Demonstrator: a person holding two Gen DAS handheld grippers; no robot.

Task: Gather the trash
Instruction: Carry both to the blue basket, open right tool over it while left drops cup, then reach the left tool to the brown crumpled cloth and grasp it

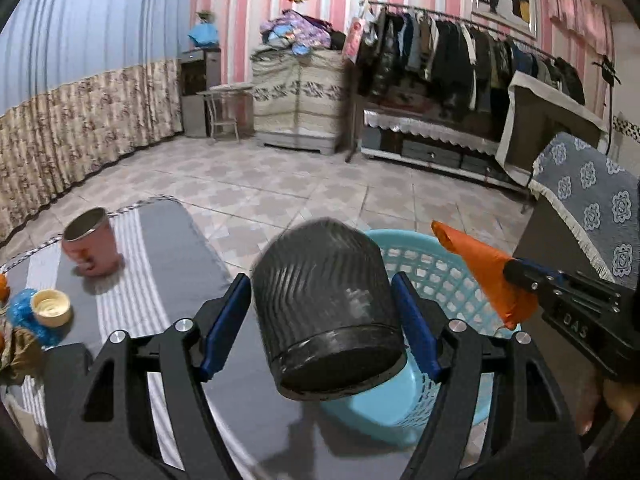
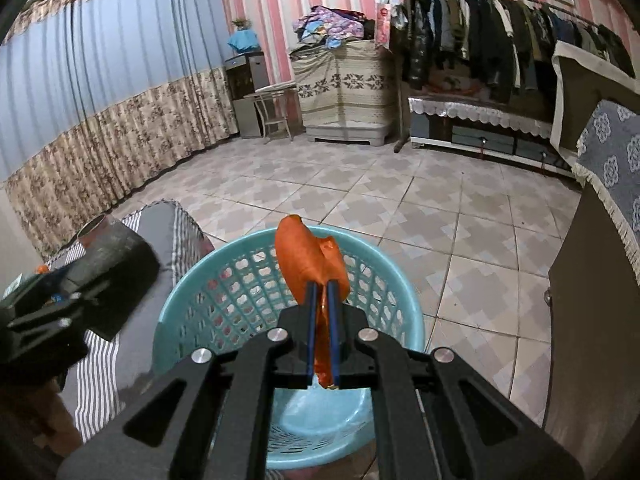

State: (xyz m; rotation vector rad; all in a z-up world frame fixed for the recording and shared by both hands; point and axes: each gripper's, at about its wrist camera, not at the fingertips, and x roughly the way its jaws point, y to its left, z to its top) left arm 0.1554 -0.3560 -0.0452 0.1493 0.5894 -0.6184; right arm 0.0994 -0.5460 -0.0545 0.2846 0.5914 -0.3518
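Observation:
My left gripper [image 1: 320,292] is shut on a black ribbed cup [image 1: 324,304], held on its side at the table edge, just left of a light blue plastic basket [image 1: 432,276]. My right gripper [image 2: 323,292] is shut on an orange wrapper [image 2: 308,260] and holds it over the basket [image 2: 240,280], which stands on the floor and looks empty. The right gripper and its wrapper [image 1: 484,272] also show in the left wrist view, over the basket's right side. The black cup [image 2: 116,264] shows at the left in the right wrist view.
A pink metal cup [image 1: 90,240] stands on the grey striped tablecloth [image 1: 160,248]. A blue tinsel object with a cream lid [image 1: 44,312] lies at the table's left. A cabinet with a blue patterned cloth [image 1: 592,208] stands right of the basket. Tiled floor lies beyond.

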